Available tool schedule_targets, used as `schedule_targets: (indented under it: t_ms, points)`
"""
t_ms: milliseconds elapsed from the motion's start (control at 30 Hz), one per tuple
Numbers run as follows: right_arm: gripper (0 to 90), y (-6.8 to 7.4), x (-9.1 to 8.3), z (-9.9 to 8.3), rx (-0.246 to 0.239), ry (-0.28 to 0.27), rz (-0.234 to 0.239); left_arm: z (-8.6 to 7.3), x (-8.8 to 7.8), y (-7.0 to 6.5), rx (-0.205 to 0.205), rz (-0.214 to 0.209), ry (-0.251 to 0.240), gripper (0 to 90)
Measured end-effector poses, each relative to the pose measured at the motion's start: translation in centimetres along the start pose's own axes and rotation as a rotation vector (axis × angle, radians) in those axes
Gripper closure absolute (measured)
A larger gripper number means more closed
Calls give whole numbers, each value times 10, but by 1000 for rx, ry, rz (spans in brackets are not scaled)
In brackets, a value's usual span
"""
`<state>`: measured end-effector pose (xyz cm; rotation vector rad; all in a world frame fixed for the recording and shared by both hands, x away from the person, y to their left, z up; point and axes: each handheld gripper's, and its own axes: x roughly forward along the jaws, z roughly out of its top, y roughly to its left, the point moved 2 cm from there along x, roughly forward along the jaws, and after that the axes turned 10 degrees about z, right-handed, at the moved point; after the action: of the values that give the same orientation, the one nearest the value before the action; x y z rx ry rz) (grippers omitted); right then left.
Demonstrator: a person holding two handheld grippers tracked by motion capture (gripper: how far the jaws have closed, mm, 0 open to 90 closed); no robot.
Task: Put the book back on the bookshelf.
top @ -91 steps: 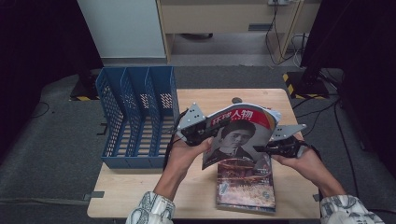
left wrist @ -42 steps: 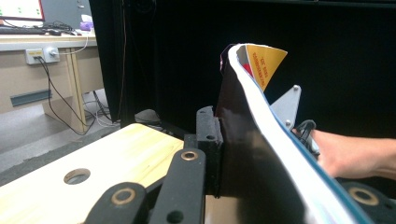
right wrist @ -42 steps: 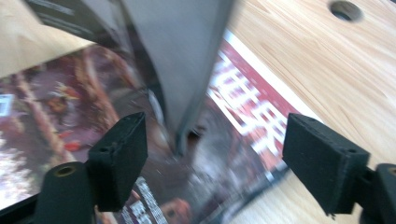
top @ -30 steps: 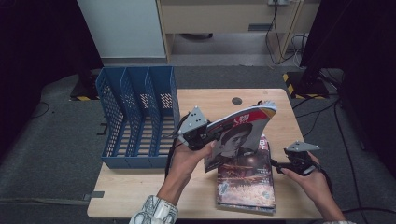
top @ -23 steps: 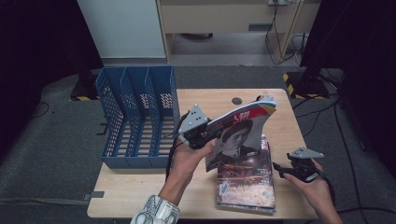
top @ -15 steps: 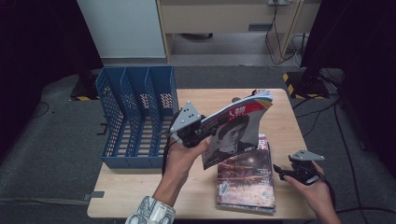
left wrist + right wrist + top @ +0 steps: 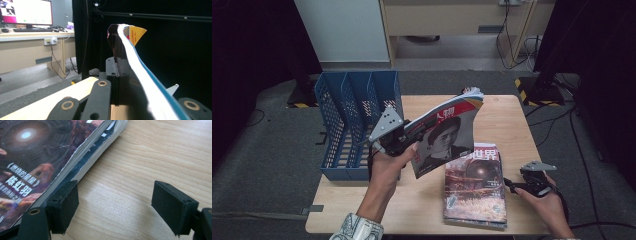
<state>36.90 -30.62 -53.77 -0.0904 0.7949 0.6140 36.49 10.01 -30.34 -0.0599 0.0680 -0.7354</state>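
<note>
While my left gripper (image 7: 404,137) pinches the magazine (image 7: 444,131) by one edge, it hangs tilted in the air above the table (image 7: 507,117), just beside the blue file rack (image 7: 354,122); its cover bears a portrait under a red band with white characters, and its pages curve and fan at the top. Beside the stack of magazines (image 7: 474,185) lying flat on the wood, my right gripper (image 7: 115,210) rests low with its jaws spread and nothing between them.

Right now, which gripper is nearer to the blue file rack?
Left. The left gripper holds a magazine up just beside the blue file rack; the right gripper sits open across the table, beyond the magazine stack.
</note>
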Motion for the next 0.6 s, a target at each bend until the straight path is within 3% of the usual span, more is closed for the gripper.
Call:
schedule_targets:
  t_ms: [200, 333, 400, 600]
  points:
    - [218, -4, 3, 2, 24, -14, -18, 6, -12, 6, -1, 26, -14, 866]
    - [218, -8, 6, 1, 18, 14, -63, 10, -19, 10, 4, 45, -17, 865]
    - [211, -11, 7, 0, 42, 26, -62, 12, -23, 12, 5, 54, -21, 866]
    - [154, -10, 9, -5, 30, -16, -54, 17, -33, 20, 6, 78, -26, 866]
